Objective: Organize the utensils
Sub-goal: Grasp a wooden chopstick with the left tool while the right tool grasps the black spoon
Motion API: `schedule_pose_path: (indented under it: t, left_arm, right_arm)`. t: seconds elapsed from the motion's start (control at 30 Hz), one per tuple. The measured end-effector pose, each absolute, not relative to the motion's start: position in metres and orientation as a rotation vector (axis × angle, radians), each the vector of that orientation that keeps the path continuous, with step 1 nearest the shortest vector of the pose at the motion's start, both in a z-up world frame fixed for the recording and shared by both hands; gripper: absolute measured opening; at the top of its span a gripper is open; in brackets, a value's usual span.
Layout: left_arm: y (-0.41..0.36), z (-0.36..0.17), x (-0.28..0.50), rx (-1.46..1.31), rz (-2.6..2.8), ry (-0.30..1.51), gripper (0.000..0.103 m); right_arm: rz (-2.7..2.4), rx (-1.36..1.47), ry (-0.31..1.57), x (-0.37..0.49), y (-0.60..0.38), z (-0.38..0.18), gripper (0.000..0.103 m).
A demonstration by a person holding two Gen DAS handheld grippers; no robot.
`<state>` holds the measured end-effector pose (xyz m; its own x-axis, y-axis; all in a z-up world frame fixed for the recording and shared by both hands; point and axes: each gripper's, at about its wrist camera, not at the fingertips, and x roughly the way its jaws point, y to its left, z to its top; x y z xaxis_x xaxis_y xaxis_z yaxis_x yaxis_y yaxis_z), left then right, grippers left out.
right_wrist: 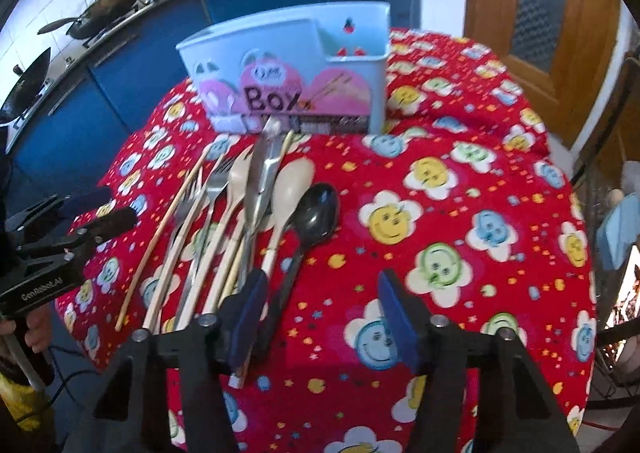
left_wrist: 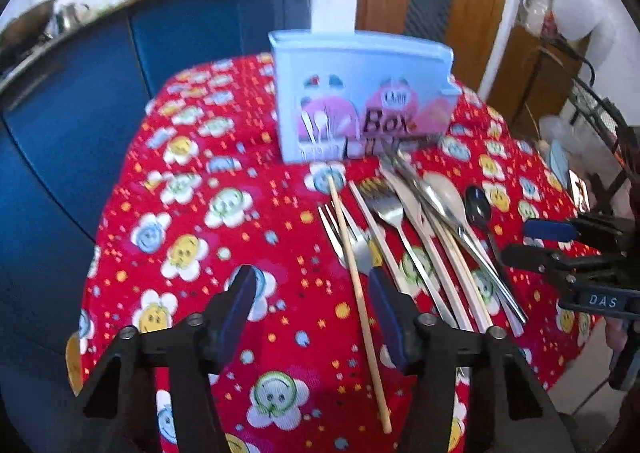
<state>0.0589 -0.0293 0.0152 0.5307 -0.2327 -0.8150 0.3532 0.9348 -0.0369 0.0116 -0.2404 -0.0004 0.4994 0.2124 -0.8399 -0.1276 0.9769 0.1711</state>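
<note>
Utensils lie fanned on the red flower-print tablecloth (right_wrist: 460,157), handles toward the viewer, just in front of the pale blue cutlery box (right_wrist: 296,69), which stands at 12 o'clock of the pile. The left gripper (left_wrist: 316,313) stands partly open and holds nothing; a wooden chopstick (left_wrist: 356,269) runs between its pads without being pressed. The right gripper (right_wrist: 320,317) is likewise partly open and empty, its left pad just over the handle ends, with the black spoon (right_wrist: 316,209) at its 11 o'clock. The steel forks (left_wrist: 384,209) and a table knife (right_wrist: 256,181) look stiff, smooth and likely slippery, so a hold across the handle, near its middle, seems safest. The cream plastic spoons (right_wrist: 292,181) and the chopsticks are probably light and rigid; thin sticks may roll or pivot in the pads. Since pieces overlap, the outermost ones look easiest to take first.
</note>
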Motion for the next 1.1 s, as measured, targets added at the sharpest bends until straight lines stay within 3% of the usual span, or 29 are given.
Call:
schedule_pose_path:
  t: [0.37,0.5,0.63,0.83,1.1]
  left_arm:
    - [-0.035,0.006,0.076,0.127,-0.444,1.141,0.040]
    - [-0.038,0.001,0.079,0.104,-0.491,1.176,0.022]
    - [-0.037,0.000,0.080,0.085,-0.507,1.184,0.012]
    - [-0.038,-0.005,0.088,0.048,-0.515,1.234,0.011]
    - [-0.040,-0.006,0.088,0.036,-0.515,1.228,0.005]
  right_arm:
    - [0.229,0.138,1.181,0.039,-0.242,-0.008,0.031]
    - [0.241,0.164,1.210,0.046,-0.245,-0.010,0.027]
    - [0.254,0.185,1.228,0.051,-0.246,-0.011,0.026]
    - [0.263,0.212,1.238,0.057,-0.248,-0.012,0.026]
    - [0.265,0.177,1.218,0.058,-0.246,-0.014,0.010]
